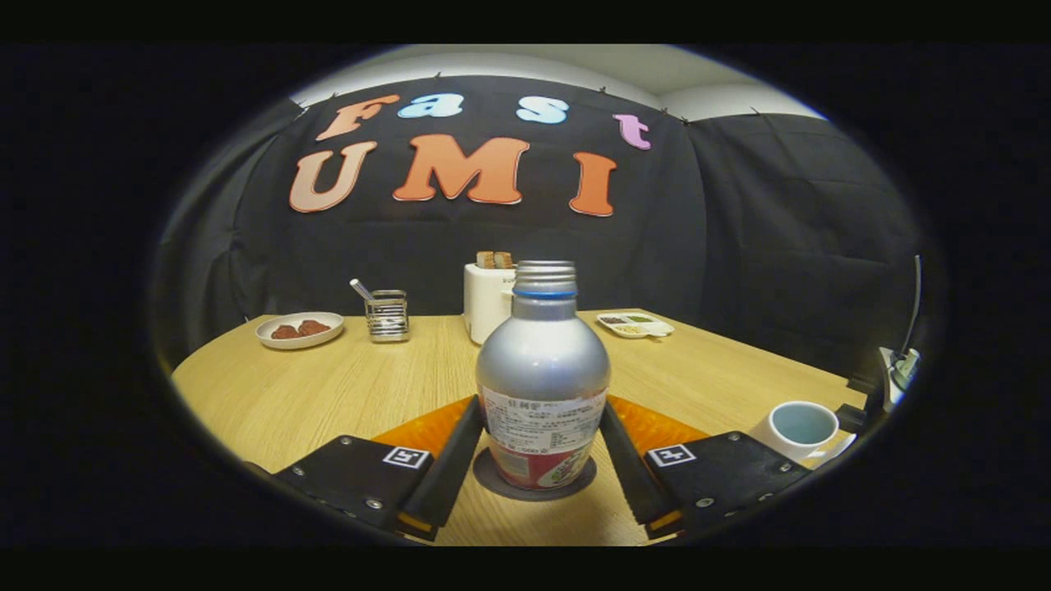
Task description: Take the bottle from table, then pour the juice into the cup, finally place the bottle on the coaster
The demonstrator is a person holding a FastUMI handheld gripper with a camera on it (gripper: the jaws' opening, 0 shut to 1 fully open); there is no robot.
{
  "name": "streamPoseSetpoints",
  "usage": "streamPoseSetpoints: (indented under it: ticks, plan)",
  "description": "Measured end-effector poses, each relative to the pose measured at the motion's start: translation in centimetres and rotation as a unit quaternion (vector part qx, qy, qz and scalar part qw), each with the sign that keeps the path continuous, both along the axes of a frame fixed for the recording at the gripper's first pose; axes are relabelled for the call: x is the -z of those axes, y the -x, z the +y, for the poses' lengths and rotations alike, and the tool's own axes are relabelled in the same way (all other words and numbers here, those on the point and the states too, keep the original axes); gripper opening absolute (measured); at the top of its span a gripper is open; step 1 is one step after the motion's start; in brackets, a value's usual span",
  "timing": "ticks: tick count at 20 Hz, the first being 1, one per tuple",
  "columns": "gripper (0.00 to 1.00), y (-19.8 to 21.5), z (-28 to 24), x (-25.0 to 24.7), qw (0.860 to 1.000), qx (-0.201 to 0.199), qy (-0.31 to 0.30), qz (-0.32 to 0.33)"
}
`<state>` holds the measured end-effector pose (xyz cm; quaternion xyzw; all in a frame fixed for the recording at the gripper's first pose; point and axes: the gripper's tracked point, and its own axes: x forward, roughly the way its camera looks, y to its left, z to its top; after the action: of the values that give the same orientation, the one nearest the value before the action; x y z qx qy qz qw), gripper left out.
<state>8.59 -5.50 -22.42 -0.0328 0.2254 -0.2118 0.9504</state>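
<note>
Light wood-grain counter (pixel 328 394), scanned left to right. Far left: a white round plate holding brown food pieces (pixel 300 330). Next to it, a small wire-and-glass holder with a utensil handle sticking out (pixel 386 315). Behind centre, a white toaster with bread in its slots (pixel 488 300).

Centre: the silver aluminium bottle with a paper label and red base band (pixel 543 386) stands upright on a dark round coaster (pixel 493 480), long axis vertical, threaded neck pointing straight up, no cap on, label facing the camera. It sits between the fingers of the gripper (pixel 542 443). The fingers flank the lower body at the label and appear to touch both sides; whether they press or merely rest there cannot be told.

Handling judgement: thin metal wall, stiff but dentable, smooth and likely slippery where bare; the paper label should give better friction. Weight depends on the fill, which is hidden. The open mouth means any tilt spills. Best hold looks like the straight lower body, at the label, below the shoulder.

Right of the bottle, far back: a white divided tray with small portions (pixel 634 323). Near right, just beyond the right finger: a white cup with pale blue inside (pixel 796 428), upright, looks empty.
</note>
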Motion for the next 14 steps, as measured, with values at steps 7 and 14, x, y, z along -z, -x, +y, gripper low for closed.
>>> streamPoseSetpoints:
  ticks: [7, 14]
  plan:
    - [0.97, 1.1, 1.1, -4.2, 0.999, -0.008, -0.015, -0.043]
    - [0.97, 3.1, 3.7, -12.4, 0.994, -0.043, -0.001, -0.1]
